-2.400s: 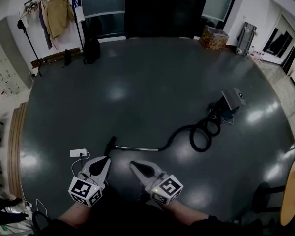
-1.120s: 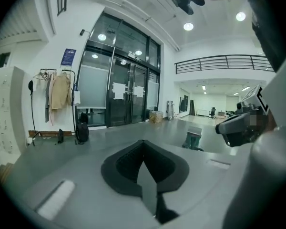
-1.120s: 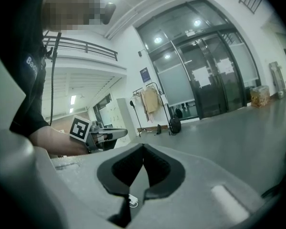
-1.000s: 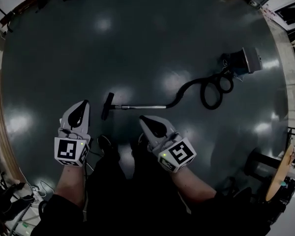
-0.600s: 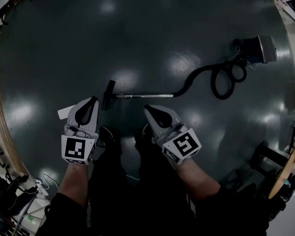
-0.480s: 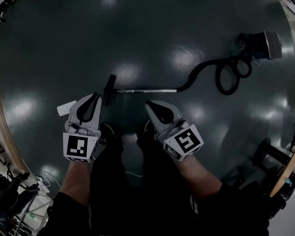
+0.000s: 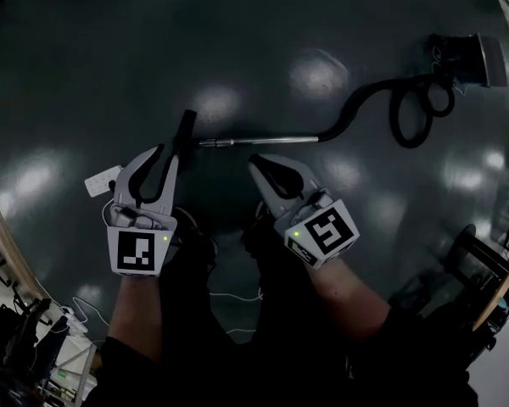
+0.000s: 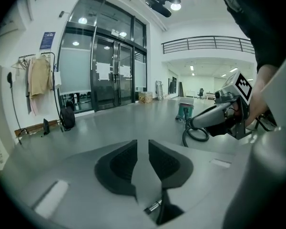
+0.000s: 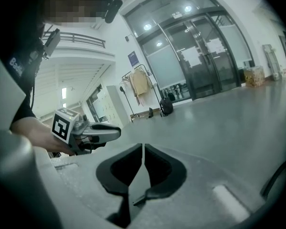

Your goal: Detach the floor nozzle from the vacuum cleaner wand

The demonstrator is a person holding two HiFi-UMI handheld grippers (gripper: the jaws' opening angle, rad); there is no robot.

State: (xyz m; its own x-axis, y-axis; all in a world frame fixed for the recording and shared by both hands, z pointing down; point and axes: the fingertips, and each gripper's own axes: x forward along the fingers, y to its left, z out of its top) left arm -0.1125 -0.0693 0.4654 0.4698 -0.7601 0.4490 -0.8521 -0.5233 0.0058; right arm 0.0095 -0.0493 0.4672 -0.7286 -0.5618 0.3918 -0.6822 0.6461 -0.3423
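**Both grippers low by the nozzle end, nozzle not yet off**

The nozzle (image 7: 185,132) lies on the dark floor (image 7: 237,41), fitted to the left end of the chrome wand (image 7: 263,141). The wand runs right into the hose (image 7: 407,113), which loops to the vacuum body (image 7: 468,53) at far right.

Left gripper (image 7: 166,154): the tips are just near of the nozzle, and I cannot tell whether they touch it. In the left gripper view the jaws stand a narrow gap apart and are opening, with nothing between them (a short bit of chrome wand shows low through the gap).

Right gripper (image 7: 260,161): the tips are just near of the wand's middle and apart from it. The jaws show only a thin slit, opening, and are empty.

A white power strip (image 7: 100,179) lies on the floor left of the left gripper.
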